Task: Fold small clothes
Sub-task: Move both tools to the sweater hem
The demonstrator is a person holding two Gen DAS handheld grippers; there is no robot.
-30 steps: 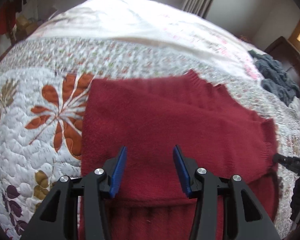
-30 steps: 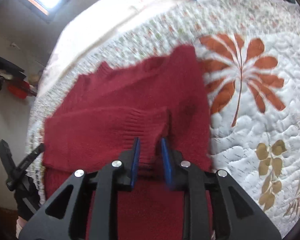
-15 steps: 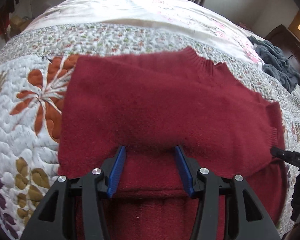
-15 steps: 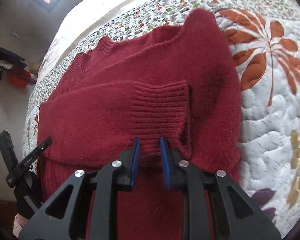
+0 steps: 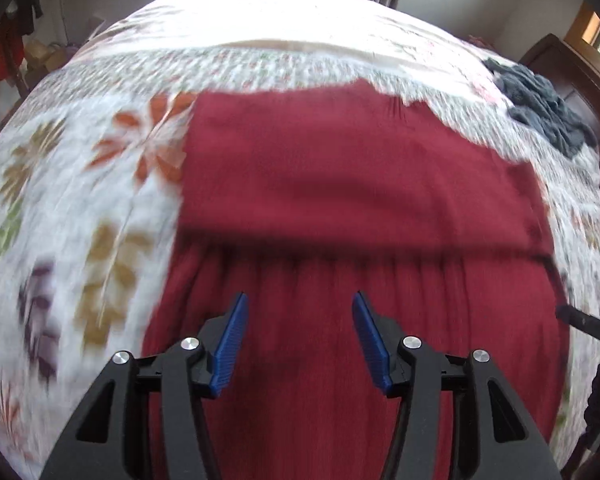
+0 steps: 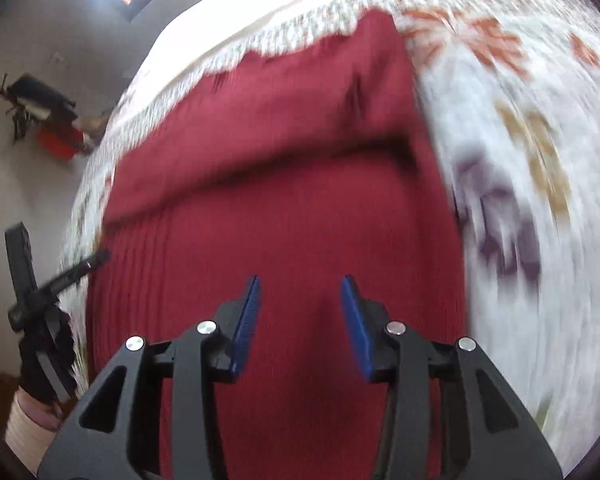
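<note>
Sweater (image 5: 340, 184) collar away, hem near; L gripper (image 5: 298, 338) & R gripper (image 6: 300, 322) released.

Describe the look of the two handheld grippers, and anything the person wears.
Both the left gripper and the right gripper have matte black frames with triangular cut-outs and round silver bolts. Each carries two flat blue fingers with ribbed inner faces. No cables or markings show. In the right wrist view, a black glove and a ribbed pale cuff appear on the other hand.
</note>
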